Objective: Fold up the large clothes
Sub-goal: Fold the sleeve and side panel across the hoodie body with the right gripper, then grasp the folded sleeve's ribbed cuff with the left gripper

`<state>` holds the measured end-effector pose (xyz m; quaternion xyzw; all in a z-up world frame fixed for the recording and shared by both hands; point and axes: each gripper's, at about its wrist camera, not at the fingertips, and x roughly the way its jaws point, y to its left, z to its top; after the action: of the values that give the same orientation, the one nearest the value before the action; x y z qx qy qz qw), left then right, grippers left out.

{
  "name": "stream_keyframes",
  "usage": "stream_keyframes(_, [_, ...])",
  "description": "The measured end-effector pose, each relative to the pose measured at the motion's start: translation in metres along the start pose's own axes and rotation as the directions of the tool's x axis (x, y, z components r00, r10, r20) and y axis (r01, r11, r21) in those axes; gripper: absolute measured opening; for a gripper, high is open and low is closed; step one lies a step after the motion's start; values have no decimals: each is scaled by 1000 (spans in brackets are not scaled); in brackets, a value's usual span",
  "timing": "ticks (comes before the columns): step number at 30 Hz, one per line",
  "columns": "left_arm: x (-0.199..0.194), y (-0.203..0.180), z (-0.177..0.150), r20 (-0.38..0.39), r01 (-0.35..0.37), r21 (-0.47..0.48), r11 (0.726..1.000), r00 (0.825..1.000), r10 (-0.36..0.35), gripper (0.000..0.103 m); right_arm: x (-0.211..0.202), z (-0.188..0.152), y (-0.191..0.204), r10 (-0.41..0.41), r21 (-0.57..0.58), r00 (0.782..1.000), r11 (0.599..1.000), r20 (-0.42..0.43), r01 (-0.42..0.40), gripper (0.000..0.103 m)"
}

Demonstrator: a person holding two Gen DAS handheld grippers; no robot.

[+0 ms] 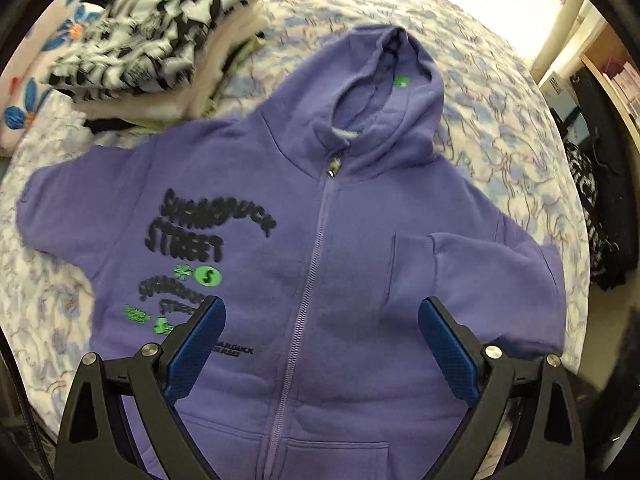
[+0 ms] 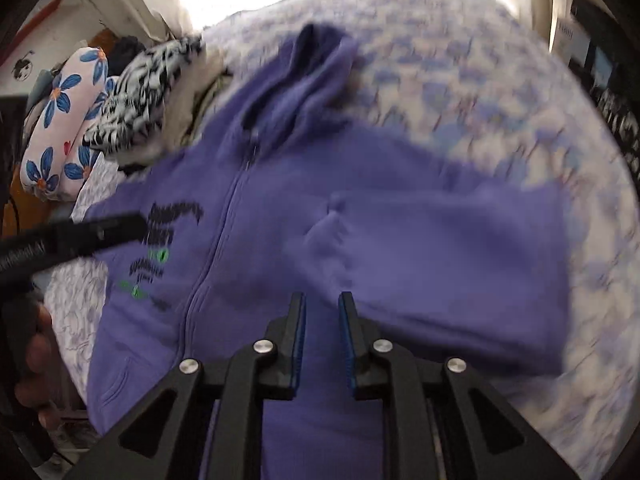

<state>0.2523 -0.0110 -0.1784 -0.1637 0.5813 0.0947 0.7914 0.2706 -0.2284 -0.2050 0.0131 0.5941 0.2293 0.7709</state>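
Observation:
A purple zip hoodie (image 1: 320, 208) with black and green lettering lies face up on the bed, hood pointing away. One sleeve (image 1: 472, 276) is folded in across the chest; the other sleeve (image 1: 68, 200) spreads out flat. My left gripper (image 1: 322, 308) hangs above the lower chest, open wide, with nothing between its blue pads. In the right wrist view the hoodie (image 2: 260, 240) is blurred. My right gripper (image 2: 322, 300) hovers over the folded sleeve (image 2: 440, 260). Its jaws stand a narrow gap apart and grip nothing. The left gripper (image 2: 100, 232) reaches in from that view's left edge.
A stack of folded clothes topped by a black-and-white patterned piece (image 1: 152, 44) sits at the far left of the floral bedsheet (image 1: 500, 128). A flowered pillow (image 2: 60, 120) lies beyond it. Dark clothes (image 1: 596, 220) and shelves (image 1: 612, 76) stand past the bed's right edge.

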Motion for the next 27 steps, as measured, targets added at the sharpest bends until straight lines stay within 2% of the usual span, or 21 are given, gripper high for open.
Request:
stream_keyframes(4, [27, 0, -4, -74, 97, -1, 995, 993, -97, 95, 5, -26, -1, 4, 45, 1000, 999, -26, -3, 17])
stream_keyframes(6, [39, -3, -7, -109, 149, -17, 989, 983, -150, 90, 2, -40, -3, 14, 70, 999, 997, -34, -12, 16])
stream_keyframes(9, [61, -10, -10, -163, 230, -55, 972, 958, -236, 81, -3, -51, -14, 31, 117, 999, 993, -35, -27, 17])
stream_keyframes(11, [73, -16, -12, -184, 258, -66, 964, 946, -265, 74, -7, -57, -19, 28, 135, 999, 991, -26, -24, 16])
stream_keyframes(16, [100, -37, -14, -219, 297, -79, 951, 926, -308, 74, -10, -67, -27, 27, 170, 1000, 985, -16, -24, 17])
stream_keyframes(18, [112, -43, -13, -241, 314, -93, 945, 914, -327, 68, -11, -71, -30, 28, 176, 999, 984, -19, -24, 17])
stream_keyframes(20, [123, -47, -13, -268, 324, -106, 940, 901, -341, 49, -10, -75, -32, 22, 183, 999, 983, -24, -17, 16])
stream_keyframes(21, [129, -50, -14, -288, 314, -113, 943, 898, -334, 45, -9, -76, -32, 21, 186, 1000, 982, -24, -16, 16])
stream_keyframes(22, [135, -52, -14, -302, 301, -114, 947, 897, -321, 33, -10, -78, -33, 21, 192, 999, 981, -24, -16, 16])
stream_keyframes(23, [138, -54, -14, -311, 293, -114, 949, 897, -314, 16, -10, -78, -33, 22, 195, 999, 981, -25, -16, 16])
stream_keyframes(24, [140, -55, -15, -315, 300, -118, 946, 892, -323, 13, -10, -79, -33, 22, 200, 999, 980, -24, -16, 16])
stream_keyframes(25, [139, -56, -14, -308, 301, -118, 946, 895, -323, 12, -11, -80, -34, 22, 205, 999, 979, -25, -16, 16])
stream_keyframes(27, [126, -60, -10, -260, 293, -74, 953, 917, -302, 11, -12, -81, -34, 25, 210, 999, 977, -28, -19, 16])
